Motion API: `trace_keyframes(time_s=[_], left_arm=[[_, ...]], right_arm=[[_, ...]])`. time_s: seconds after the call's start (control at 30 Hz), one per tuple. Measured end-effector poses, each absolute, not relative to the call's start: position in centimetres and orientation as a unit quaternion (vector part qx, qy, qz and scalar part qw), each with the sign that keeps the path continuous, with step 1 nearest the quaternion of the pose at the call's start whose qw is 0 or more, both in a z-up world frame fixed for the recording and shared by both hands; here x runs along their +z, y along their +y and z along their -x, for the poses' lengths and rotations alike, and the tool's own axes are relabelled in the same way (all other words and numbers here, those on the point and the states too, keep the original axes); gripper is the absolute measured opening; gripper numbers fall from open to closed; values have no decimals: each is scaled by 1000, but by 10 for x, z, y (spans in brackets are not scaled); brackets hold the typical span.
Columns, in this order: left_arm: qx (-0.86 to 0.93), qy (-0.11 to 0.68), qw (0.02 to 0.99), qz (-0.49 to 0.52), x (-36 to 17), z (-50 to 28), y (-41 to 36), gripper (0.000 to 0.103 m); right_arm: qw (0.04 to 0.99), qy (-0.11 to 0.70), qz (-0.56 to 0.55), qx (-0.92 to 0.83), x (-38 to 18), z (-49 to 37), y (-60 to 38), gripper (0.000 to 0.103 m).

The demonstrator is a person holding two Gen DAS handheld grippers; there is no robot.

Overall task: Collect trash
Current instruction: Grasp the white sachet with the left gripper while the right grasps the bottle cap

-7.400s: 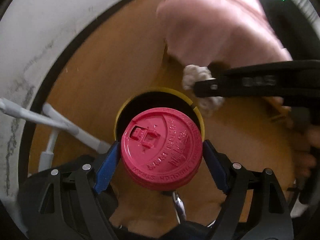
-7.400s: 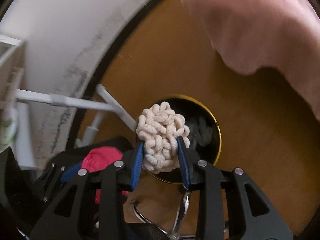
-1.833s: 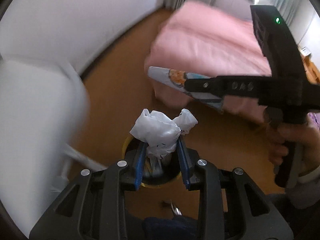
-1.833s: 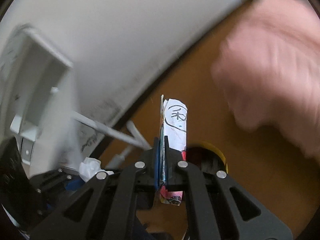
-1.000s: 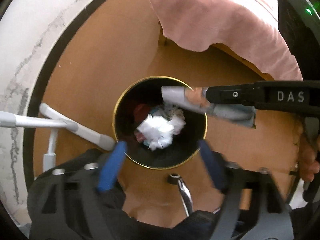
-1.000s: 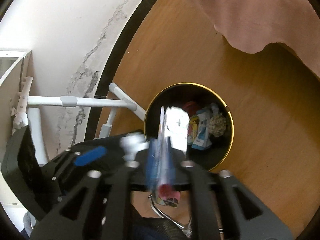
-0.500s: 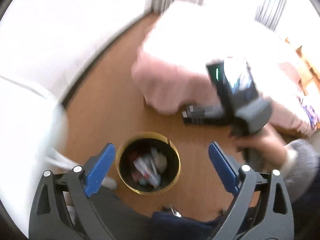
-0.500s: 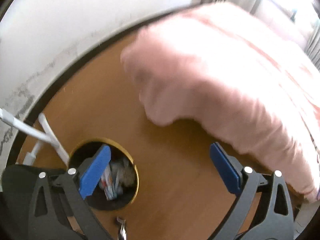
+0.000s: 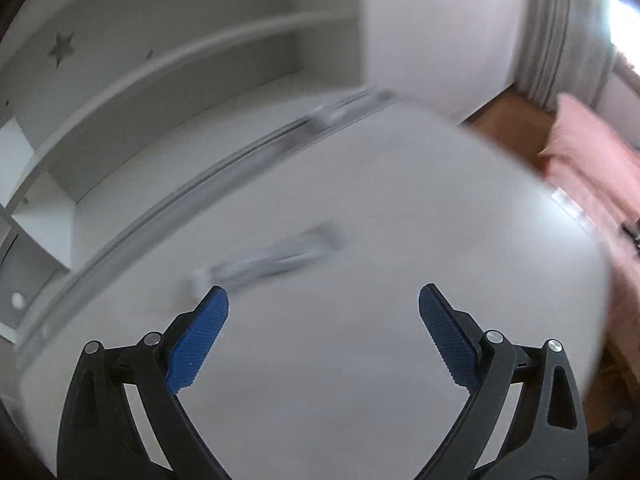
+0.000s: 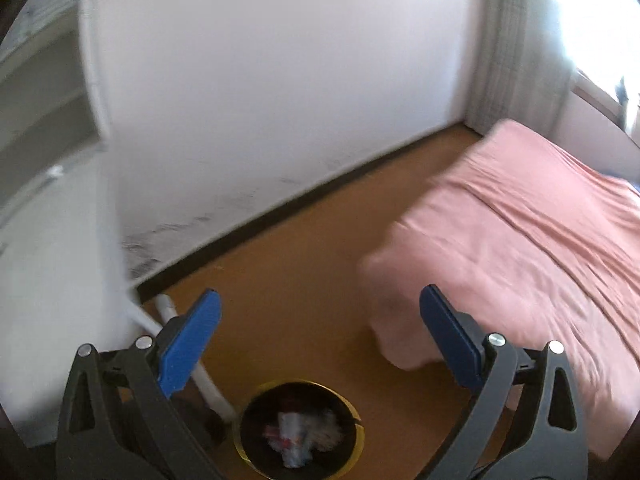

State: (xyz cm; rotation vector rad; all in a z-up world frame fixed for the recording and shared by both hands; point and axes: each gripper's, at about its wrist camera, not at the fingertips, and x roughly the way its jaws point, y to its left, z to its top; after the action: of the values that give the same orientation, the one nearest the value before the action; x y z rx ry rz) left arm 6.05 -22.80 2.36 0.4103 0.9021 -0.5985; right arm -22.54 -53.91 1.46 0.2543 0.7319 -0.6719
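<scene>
Taking stock: both grippers are empty, and the remaining work looks to be on the desk.
Left gripper (image 9: 323,308): jaws spread wide with nothing between them; they have just been opening, though the widening has nearly levelled off. It hangs over a white desk (image 9: 360,360).
Right gripper (image 10: 320,312): jaws equally wide and empty, having just been opening too. It looks down over the brown floor (image 10: 304,280), with the bin near the lower edge of its view.
Bin (image 10: 301,430): black with a gold rim, standing on the floor just beside a white desk leg (image 10: 188,352). Mixed scraps lie inside, white and coloured, too blurred to name singly.
Wrapper (image 9: 272,258): a long grey-white piece, smeared by motion, lying on the desk towards its back edge, just beyond the left gripper's left pad. What it is I cannot tell for sure.
Done: several pieces of trash sit in the bin, judging by its contents.
Left: at least this one piece on the desk, probably the next pick for the left gripper.
Surroundings: a pink bed (image 10: 520,240) stands well apart from the bin; white shelves (image 9: 120,92) rise behind the desk.
</scene>
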Motion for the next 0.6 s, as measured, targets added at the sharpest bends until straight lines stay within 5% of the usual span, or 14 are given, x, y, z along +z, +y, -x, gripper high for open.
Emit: trace_keyframes(time_s=[0.2, 0.3, 0.47, 0.6], left_arm=[[-289, 447, 822, -204, -4, -110, -223, 90], [-300, 450, 820, -186, -3, -120, -233, 80], [-322, 443, 815, -189, 2, -118, -237, 29], [-329, 434, 815, -198, -1, -111, -237, 21]], right_arm=[[899, 353, -81, -245, 36, 142, -483, 96], [906, 355, -66, -221, 43, 111, -463, 96], [913, 357, -47, -193, 50, 69, -442, 96], [916, 365, -32, -164, 53, 27, -427, 96]])
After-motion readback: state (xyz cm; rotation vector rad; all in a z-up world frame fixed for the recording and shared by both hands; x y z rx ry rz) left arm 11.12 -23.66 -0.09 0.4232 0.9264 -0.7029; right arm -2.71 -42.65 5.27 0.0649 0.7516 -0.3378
